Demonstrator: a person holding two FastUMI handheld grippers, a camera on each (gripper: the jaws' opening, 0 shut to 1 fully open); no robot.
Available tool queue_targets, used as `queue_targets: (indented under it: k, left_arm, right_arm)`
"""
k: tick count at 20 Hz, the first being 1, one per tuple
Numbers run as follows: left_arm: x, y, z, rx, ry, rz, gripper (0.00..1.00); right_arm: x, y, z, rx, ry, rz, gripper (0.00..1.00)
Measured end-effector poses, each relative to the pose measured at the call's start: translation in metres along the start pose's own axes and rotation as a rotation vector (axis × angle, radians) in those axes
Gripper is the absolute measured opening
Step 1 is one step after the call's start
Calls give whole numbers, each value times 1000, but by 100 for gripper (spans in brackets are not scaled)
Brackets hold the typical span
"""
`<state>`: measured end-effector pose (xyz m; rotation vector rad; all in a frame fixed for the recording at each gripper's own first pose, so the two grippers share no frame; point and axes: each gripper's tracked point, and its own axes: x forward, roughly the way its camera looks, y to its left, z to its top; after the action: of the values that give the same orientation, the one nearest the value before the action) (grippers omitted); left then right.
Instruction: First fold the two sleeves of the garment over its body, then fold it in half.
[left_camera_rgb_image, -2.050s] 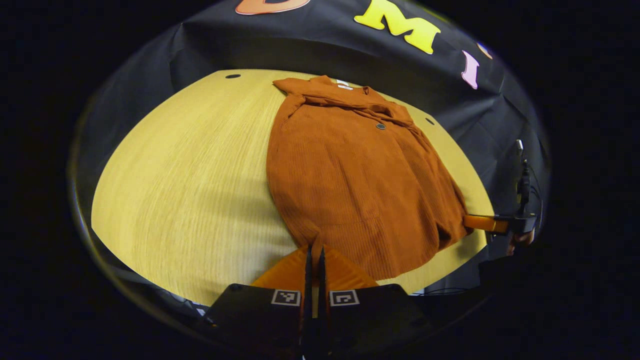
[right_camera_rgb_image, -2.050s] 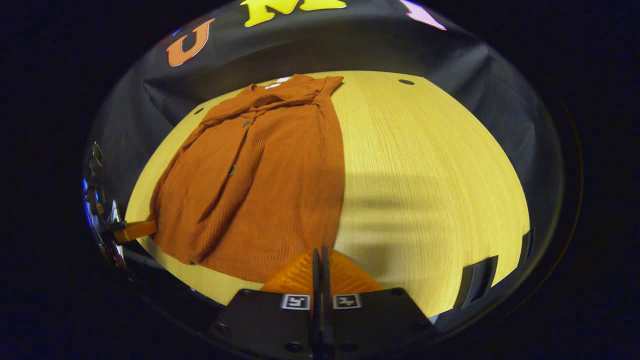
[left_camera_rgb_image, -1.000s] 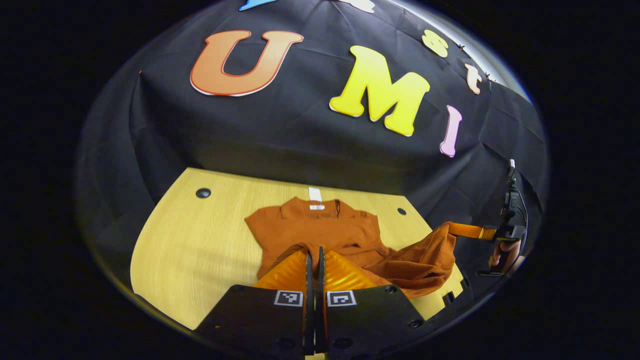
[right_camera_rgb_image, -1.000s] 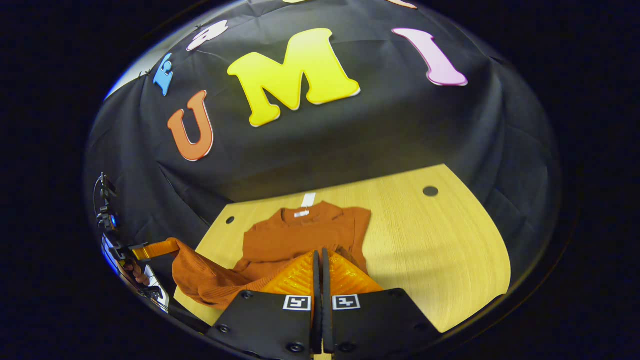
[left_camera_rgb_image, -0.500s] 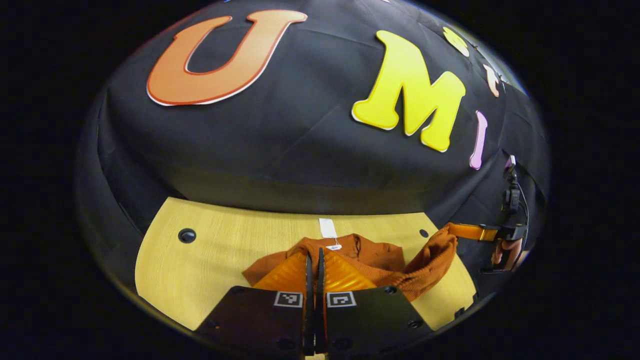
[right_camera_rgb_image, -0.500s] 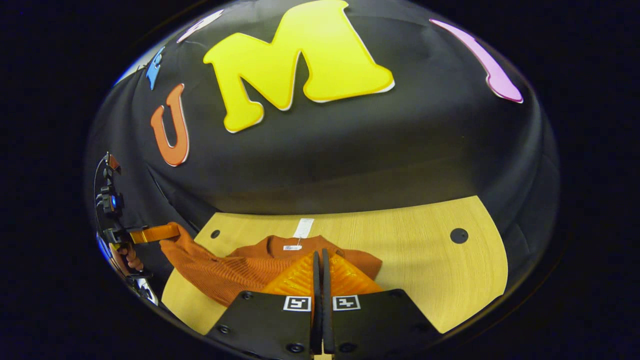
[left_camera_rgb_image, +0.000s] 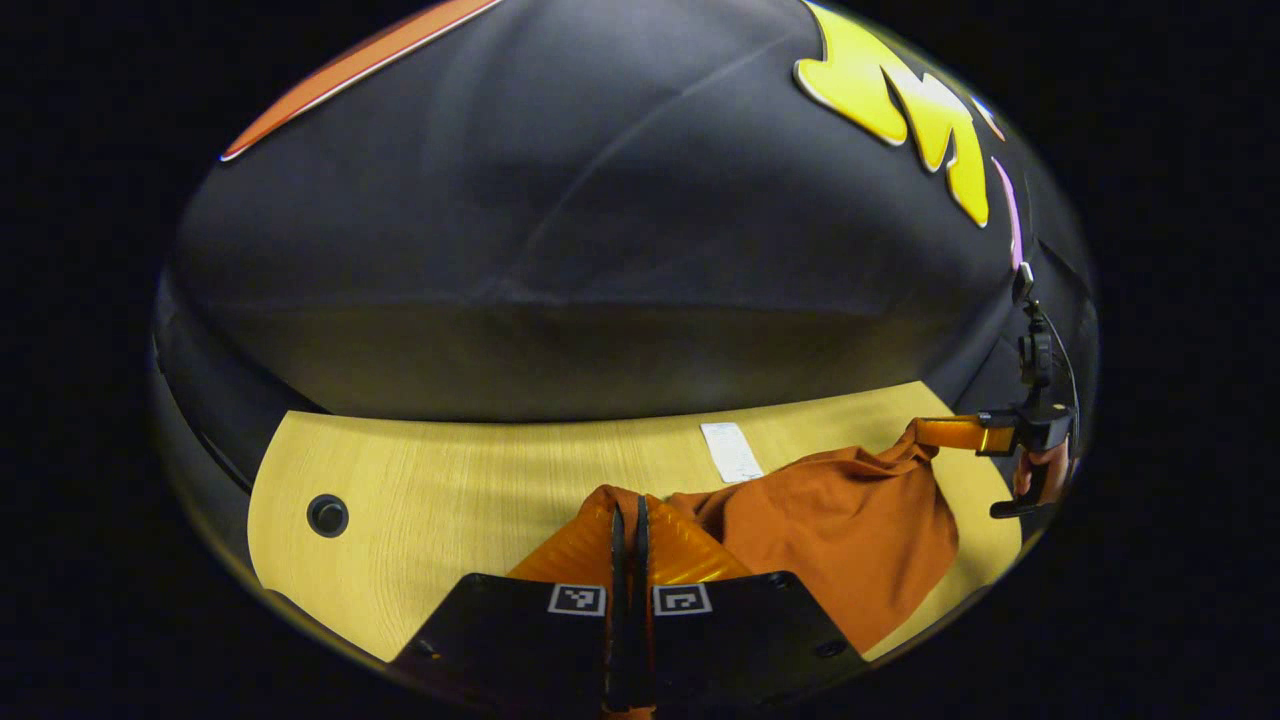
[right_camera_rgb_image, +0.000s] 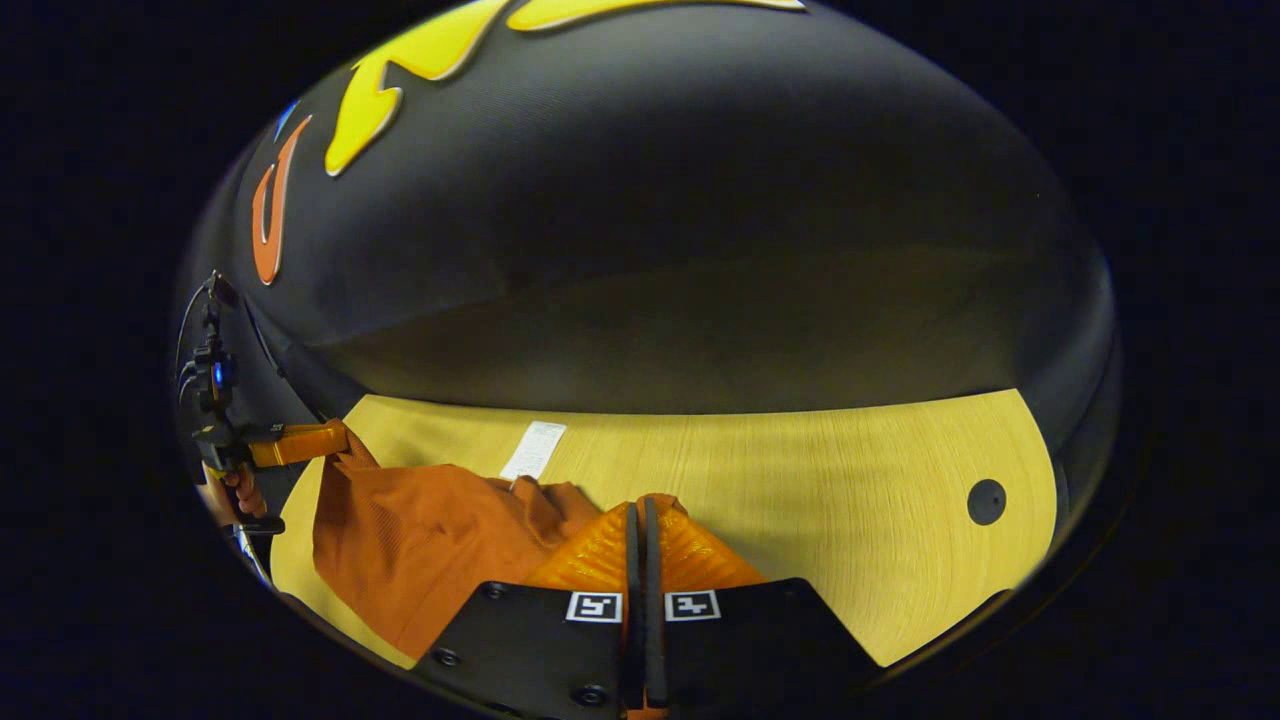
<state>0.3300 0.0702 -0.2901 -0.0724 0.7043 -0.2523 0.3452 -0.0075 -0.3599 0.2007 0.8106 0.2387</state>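
**Both grippers pinching the hem, far side of the table**

Left gripper (left_camera_rgb_image: 628, 520) with fingers pressed together on an edge of the rust-orange ribbed knit garment (left_camera_rgb_image: 840, 525), low over the pale yellow wood-grain table (left_camera_rgb_image: 450, 490). Right gripper (right_camera_rgb_image: 641, 518) likewise clamped on the same cloth (right_camera_rgb_image: 420, 540). Fabric stretched between the two, sagging onto the tabletop near the back edge. White rectangular tag (left_camera_rgb_image: 732, 452) flat on the wood just beyond. Round dark hole (left_camera_rgb_image: 327, 515) in the table to one side.

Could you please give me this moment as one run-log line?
step: half-fold | left gripper: shut on garment hem | right gripper: shut on hem | hem carried near white tag | table
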Motion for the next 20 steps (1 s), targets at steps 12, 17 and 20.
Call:
queue_targets:
  k: [12, 17, 20]
  left_arm:
    - [-5, 24, -4, -6, -20, 183, 84]
    - [-102, -7, 36, -2, -167, 205, 96]
    - [-192, -43, 76, 19, -323, 223, 97]
  right_arm:
    - [-13, -31, 6, 16, -46, -112, 54]
    - [-105, 16, 24, -75, -171, -111, 84]
    - [-186, 53, 35, -123, -288, -126, 89]
